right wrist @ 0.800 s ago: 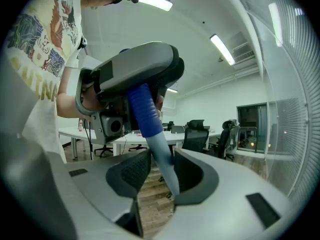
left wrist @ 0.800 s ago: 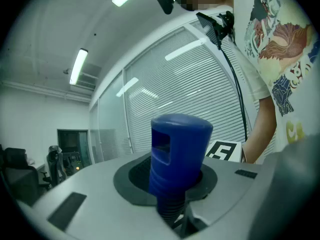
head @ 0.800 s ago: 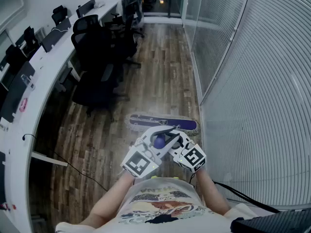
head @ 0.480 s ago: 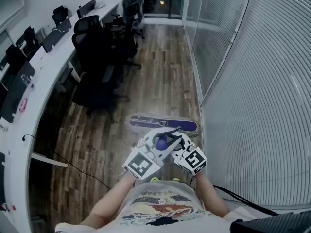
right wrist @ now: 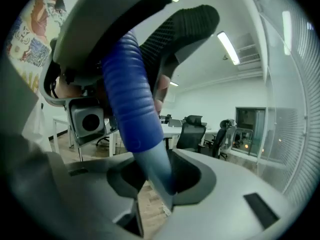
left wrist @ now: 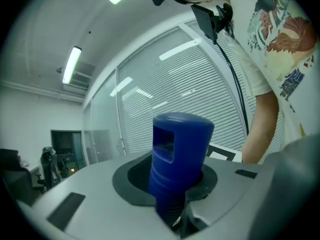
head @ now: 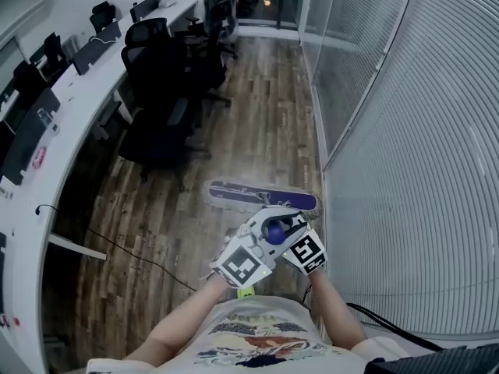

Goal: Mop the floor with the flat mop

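Note:
The flat mop's purple head (head: 261,195) lies across the wood floor (head: 257,123) beside the glass wall. Its blue handle end (head: 275,232) rises to my two grippers, held close together in front of the person. The left gripper (head: 263,234) is shut on the ribbed blue grip (left wrist: 177,159) just under its capped top. The right gripper (head: 287,231) is shut lower down, where the blue grip (right wrist: 127,99) meets the grey pole (right wrist: 157,171). In the right gripper view the left gripper's (right wrist: 165,39) dark padded fingers show above, closed on the handle.
A long white desk (head: 74,92) with monitors curves along the left, with several black office chairs (head: 160,92) beside it. A cable (head: 132,252) trails over the floor at the left. Glass wall and blinds (head: 405,146) close off the right side.
Both grippers, still closed on the handle, have shifted slightly right. The mop head stays in much the same spot by the glass wall.

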{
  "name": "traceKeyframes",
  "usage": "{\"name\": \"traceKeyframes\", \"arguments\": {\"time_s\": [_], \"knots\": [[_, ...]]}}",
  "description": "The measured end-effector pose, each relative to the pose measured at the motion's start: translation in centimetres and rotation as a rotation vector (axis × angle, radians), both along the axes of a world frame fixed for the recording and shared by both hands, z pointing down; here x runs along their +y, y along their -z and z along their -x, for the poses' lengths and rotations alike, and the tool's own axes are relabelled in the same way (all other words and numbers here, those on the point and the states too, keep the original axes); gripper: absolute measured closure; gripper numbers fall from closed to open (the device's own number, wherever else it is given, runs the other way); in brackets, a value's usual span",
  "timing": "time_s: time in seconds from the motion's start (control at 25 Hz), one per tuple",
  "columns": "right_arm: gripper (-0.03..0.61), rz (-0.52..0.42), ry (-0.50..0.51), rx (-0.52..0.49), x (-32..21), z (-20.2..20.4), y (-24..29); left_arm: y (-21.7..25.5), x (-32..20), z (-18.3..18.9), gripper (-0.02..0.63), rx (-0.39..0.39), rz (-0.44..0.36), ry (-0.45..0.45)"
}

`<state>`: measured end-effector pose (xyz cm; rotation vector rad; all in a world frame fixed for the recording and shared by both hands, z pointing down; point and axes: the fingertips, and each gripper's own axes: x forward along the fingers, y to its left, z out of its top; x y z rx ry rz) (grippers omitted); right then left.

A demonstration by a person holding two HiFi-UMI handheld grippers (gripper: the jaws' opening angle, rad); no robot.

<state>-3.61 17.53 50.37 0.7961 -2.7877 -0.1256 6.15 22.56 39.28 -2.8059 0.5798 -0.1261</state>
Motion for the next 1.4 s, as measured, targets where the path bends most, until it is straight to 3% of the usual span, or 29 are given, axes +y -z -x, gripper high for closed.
{"name": "traceKeyframes", "arguments": {"time_s": [0.2,0.32,0.6,1.12,1.4], "knots": [[0.459,0.010,0.042,0.039,1.5,0.2,-0.4,-0.4,1.1,-0.1,0.545,0.018,0.016,0.054],[0.460,0.032,0.051,0.077,3.3,-0.9,-1.5,-1.3,2.8,-1.4,0.539,-0.011,0.030,0.058],[0.457,0.057,0.022,0.038,9.9,-4.9,-3.0,-3.9,10.4,-5.9,0.529,-0.094,0.019,0.006],[0.445,0.079,0.056,0.021,24.2,-7.0,-4.8,-5.7,24.6,-8.4,0.517,-0.082,0.013,0.042],[0.439,0.086,0.058,0.019,24.5,-6.5,-5.8,-6.4,25.0,-7.7,0.515,-0.062,-0.004,0.037]]}}
